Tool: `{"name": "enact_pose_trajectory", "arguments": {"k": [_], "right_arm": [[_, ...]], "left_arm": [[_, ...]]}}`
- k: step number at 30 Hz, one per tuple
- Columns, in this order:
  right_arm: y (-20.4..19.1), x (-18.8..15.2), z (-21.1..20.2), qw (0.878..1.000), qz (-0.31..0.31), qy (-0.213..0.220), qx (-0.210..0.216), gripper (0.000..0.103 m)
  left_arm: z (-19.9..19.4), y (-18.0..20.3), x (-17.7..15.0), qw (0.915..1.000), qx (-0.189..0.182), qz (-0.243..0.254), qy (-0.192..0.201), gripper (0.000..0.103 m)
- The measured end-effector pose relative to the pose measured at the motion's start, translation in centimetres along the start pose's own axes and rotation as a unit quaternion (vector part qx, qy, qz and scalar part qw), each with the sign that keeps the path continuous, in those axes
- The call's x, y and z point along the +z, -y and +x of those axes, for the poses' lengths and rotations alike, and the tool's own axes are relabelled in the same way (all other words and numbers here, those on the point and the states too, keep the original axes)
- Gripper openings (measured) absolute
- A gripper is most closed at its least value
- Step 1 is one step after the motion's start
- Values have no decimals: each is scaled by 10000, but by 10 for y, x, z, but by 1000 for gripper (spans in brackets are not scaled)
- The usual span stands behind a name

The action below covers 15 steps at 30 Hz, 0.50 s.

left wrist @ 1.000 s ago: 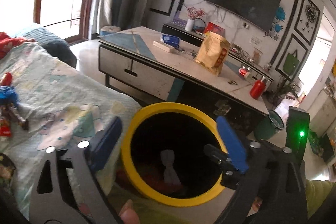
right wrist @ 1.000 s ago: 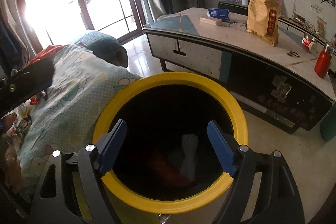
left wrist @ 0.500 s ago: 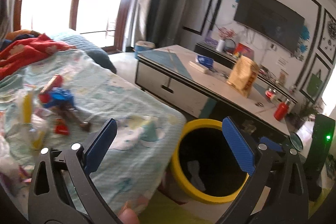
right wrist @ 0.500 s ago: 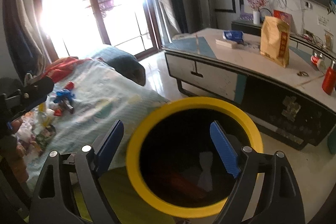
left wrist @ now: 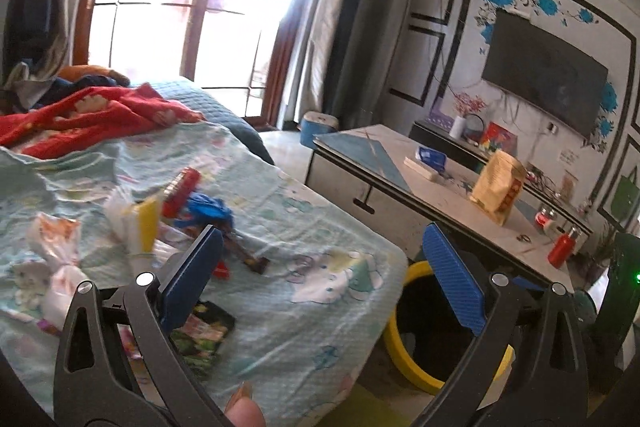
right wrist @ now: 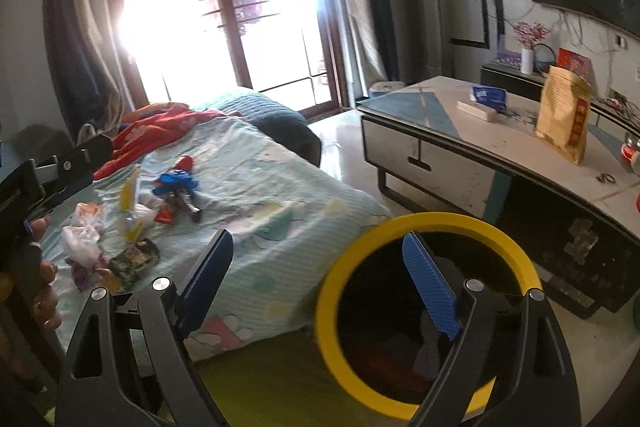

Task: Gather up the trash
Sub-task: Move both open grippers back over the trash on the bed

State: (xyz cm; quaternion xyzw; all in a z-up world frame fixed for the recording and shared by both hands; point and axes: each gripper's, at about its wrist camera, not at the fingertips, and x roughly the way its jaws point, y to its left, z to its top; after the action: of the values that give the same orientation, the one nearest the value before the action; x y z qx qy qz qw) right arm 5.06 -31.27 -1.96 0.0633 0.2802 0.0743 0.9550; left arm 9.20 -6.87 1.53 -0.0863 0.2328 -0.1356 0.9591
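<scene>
On bed: one trash pile | floor: one bin | tools: two, both spread, holding nothing

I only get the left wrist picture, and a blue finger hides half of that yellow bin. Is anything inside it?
Observer: Yes. The right wrist view shows the bin's whole rim, and something red at the bottom.
Operator: Only that?
Observer: A pale scrap lies beside it, near a finger of the right hand-held gripper.
Operator: Is my side visible there?
Observer: Yes, the left hand-held gripper shows at the far left edge, over the litter on the bedspread.
</scene>
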Motion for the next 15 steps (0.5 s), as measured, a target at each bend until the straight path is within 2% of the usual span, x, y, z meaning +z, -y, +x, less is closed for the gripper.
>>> {"name": "enact_pose_trajectory", "arguments": {"k": [15], "right_arm": [[-80, 7, 16, 9967, -444, -120, 669, 87]], "left_arm": [[-35, -63, 9, 9978, 605, -130, 237, 92]]}}
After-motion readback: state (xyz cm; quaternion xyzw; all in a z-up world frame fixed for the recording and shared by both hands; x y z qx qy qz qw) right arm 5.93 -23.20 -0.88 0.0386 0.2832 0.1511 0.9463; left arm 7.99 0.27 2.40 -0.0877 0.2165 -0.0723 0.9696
